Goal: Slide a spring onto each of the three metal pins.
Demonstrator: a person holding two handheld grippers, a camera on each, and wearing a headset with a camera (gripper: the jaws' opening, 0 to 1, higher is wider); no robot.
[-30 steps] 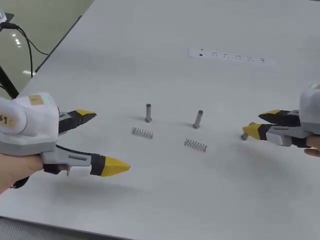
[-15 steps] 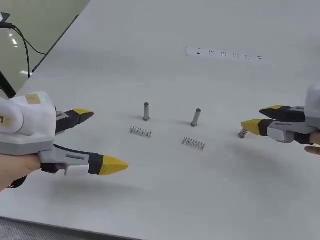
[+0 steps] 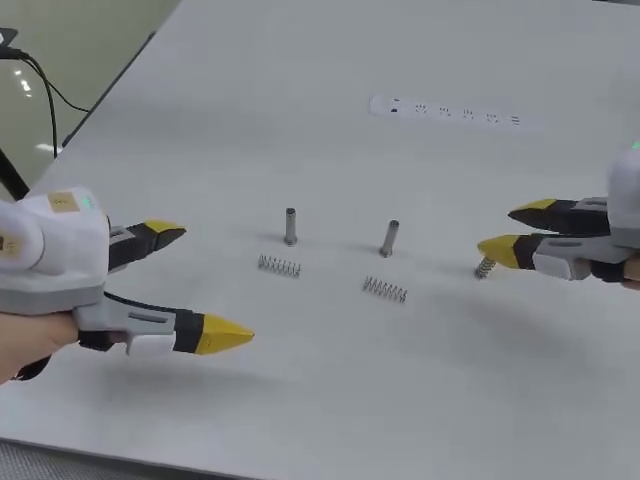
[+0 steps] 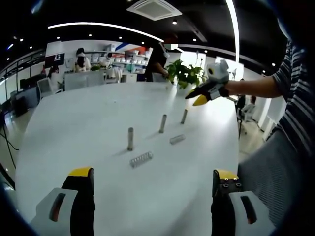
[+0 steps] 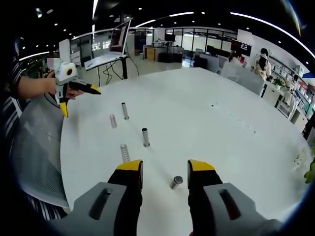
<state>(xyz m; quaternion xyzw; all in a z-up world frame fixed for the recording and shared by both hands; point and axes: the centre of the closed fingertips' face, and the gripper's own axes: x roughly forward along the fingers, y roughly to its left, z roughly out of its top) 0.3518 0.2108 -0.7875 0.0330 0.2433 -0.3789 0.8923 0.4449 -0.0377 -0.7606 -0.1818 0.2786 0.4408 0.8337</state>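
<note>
Two bare metal pins stand upright mid-table, one (image 3: 290,226) to the left and one (image 3: 389,238) to the right. A loose spring (image 3: 279,266) lies in front of the left pin, another spring (image 3: 385,290) in front of the right pin. A third pin (image 3: 484,268), tilted, seems to carry a spring and sits just below my right gripper (image 3: 513,230), which is open. The right gripper view has that pin (image 5: 176,182) just beyond its fingertips. My left gripper (image 3: 195,283) is open and empty at the near left, well short of the springs (image 4: 141,159).
A white power strip (image 3: 455,113) lies flat at the back of the white table (image 3: 300,400). A black cable (image 3: 50,90) hangs past the table's left edge. In the gripper views, an office with desks, plants and people surrounds the table.
My right gripper has risen slightly above the tilted third pin. The left gripper, the other pins and the loose springs are as before; the camera shifted a little.
</note>
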